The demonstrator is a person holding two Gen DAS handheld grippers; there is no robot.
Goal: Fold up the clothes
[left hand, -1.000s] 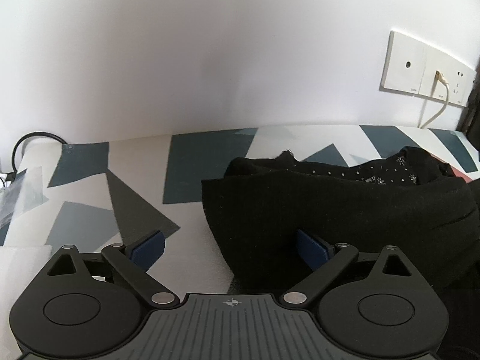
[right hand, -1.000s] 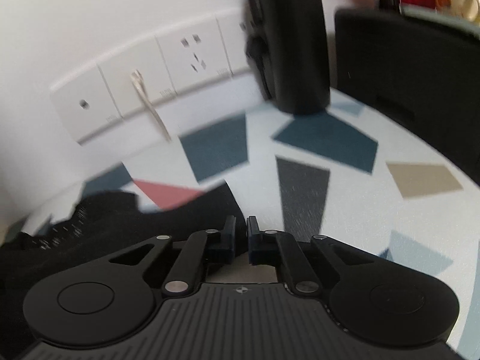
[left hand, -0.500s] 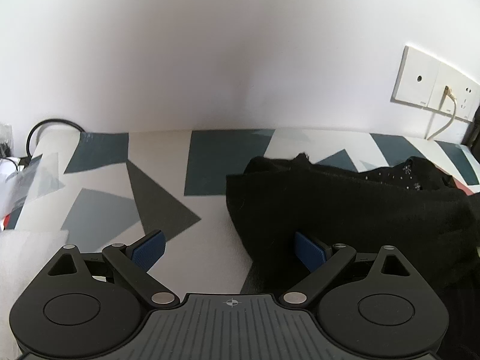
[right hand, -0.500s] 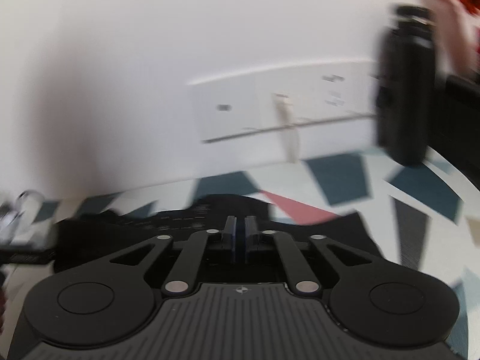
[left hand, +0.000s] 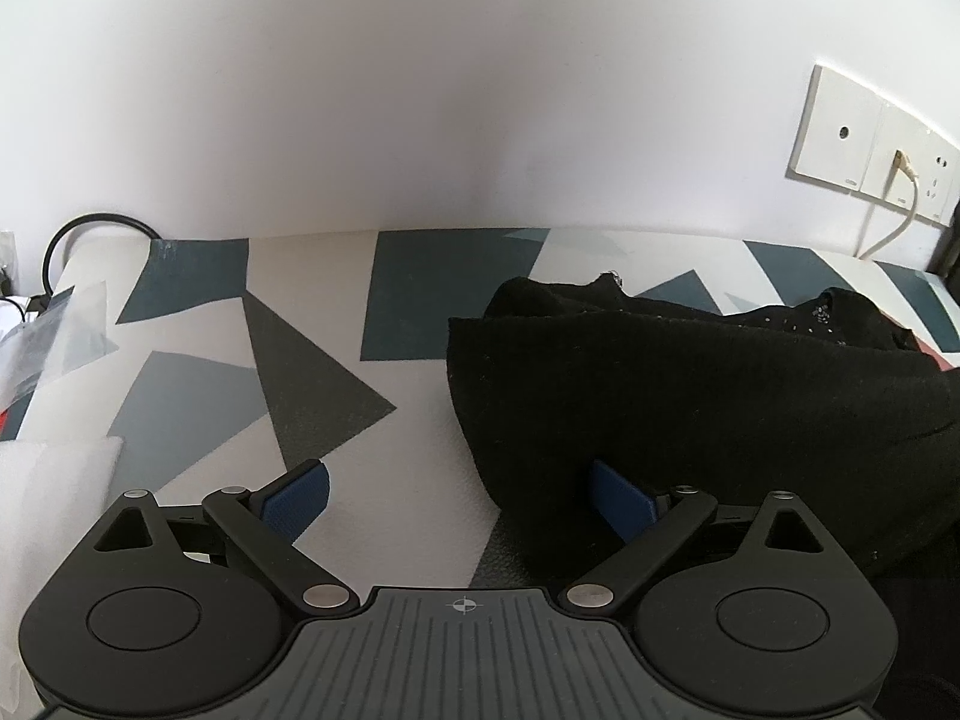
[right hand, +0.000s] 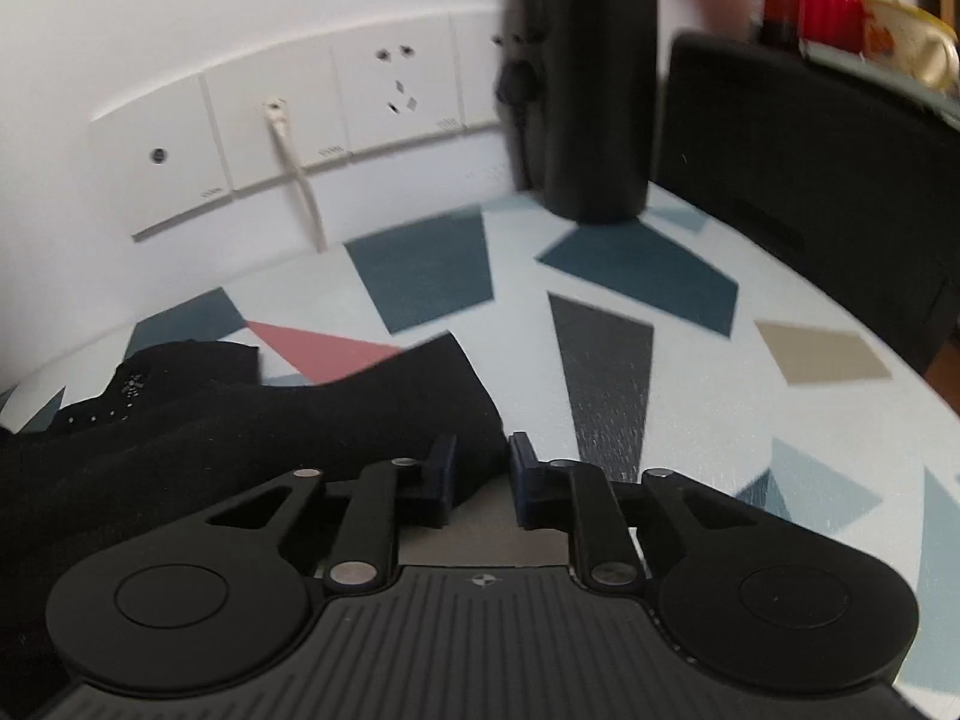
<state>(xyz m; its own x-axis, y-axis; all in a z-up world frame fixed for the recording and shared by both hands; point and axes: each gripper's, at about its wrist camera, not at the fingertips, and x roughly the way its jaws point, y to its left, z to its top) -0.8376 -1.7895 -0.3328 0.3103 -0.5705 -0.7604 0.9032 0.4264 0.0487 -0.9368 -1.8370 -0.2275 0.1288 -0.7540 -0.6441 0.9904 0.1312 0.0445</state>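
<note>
Straddling the black knit garment's [left hand: 690, 396] edges, the left gripper [left hand: 459, 495] gapes wide, the right gripper [right hand: 480, 471] slightly parted; next, pinch both corners.

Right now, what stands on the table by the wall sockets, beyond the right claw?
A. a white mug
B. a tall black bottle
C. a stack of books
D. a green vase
B: the right wrist view shows a tall black bottle upright on the patterned table, just right of the wall sockets.
</note>
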